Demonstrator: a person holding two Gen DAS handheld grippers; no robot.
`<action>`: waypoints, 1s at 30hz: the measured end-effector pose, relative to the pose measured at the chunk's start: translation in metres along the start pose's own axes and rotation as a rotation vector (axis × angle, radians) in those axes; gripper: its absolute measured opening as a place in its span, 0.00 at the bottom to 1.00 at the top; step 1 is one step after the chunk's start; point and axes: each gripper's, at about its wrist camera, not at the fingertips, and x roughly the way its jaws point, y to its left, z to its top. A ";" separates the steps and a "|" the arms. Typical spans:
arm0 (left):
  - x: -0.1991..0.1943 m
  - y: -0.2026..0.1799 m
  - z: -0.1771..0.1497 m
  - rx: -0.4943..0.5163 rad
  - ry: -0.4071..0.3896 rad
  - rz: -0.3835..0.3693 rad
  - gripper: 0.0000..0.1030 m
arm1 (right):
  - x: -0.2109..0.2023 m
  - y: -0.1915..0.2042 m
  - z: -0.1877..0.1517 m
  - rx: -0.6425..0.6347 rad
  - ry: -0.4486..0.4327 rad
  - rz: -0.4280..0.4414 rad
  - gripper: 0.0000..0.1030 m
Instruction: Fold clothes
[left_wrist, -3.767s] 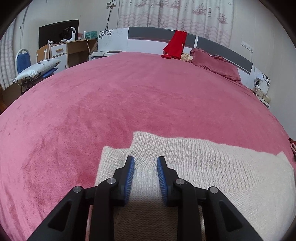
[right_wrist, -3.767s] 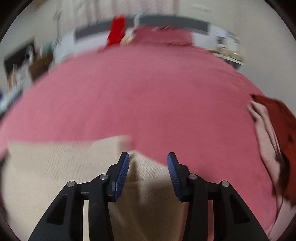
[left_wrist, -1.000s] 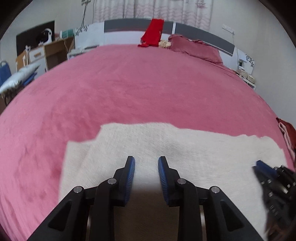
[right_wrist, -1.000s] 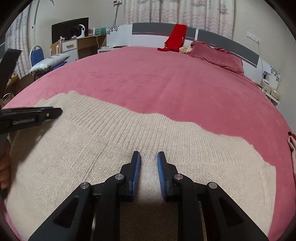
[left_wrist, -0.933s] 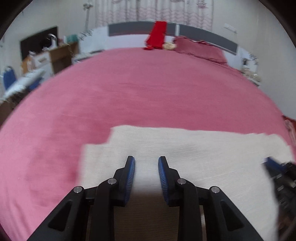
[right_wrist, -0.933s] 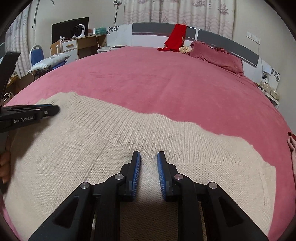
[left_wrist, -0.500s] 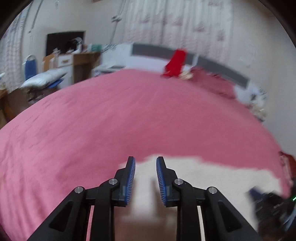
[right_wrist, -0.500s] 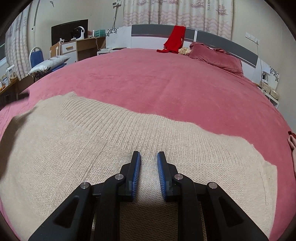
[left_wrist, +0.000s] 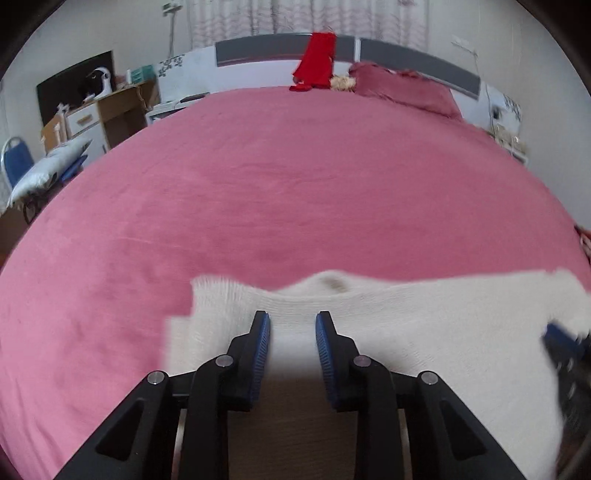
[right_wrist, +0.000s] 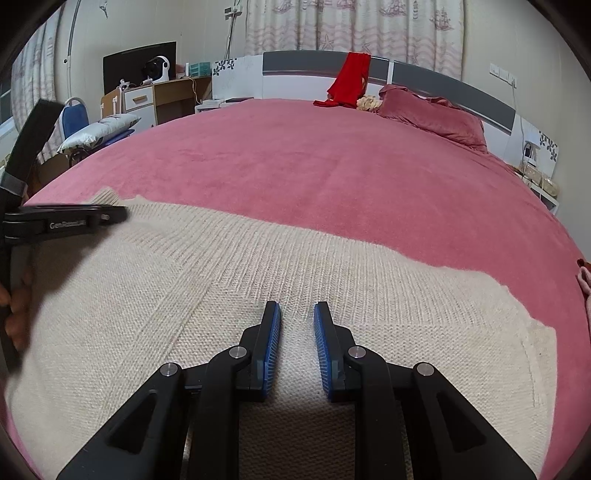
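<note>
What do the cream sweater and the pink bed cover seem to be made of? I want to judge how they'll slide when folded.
The cream sweater looks like a chunky knit, probably wool or acrylic: rows of stitches and a ribbed band show, matte. The pink bed cover looks like a short-pile fleece or velvety plush: soft sheen with darker brushed patches. The fibre cannot be told for certain.

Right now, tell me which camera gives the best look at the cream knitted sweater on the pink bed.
The right wrist view: the cream knitted sweater lies sharp there, ribbing and seams readable across most of its width. The left wrist view shows only a blurred strip of its far edge.
</note>
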 end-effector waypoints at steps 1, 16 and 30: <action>-0.004 0.006 0.002 0.019 0.002 0.033 0.26 | 0.000 0.000 0.000 -0.001 0.000 -0.001 0.20; -0.068 -0.020 -0.089 0.051 -0.029 0.053 0.29 | -0.093 0.020 -0.003 0.043 -0.035 0.111 0.70; -0.109 -0.018 -0.103 -0.043 -0.077 -0.026 0.36 | -0.149 0.025 -0.106 0.078 0.079 0.261 0.72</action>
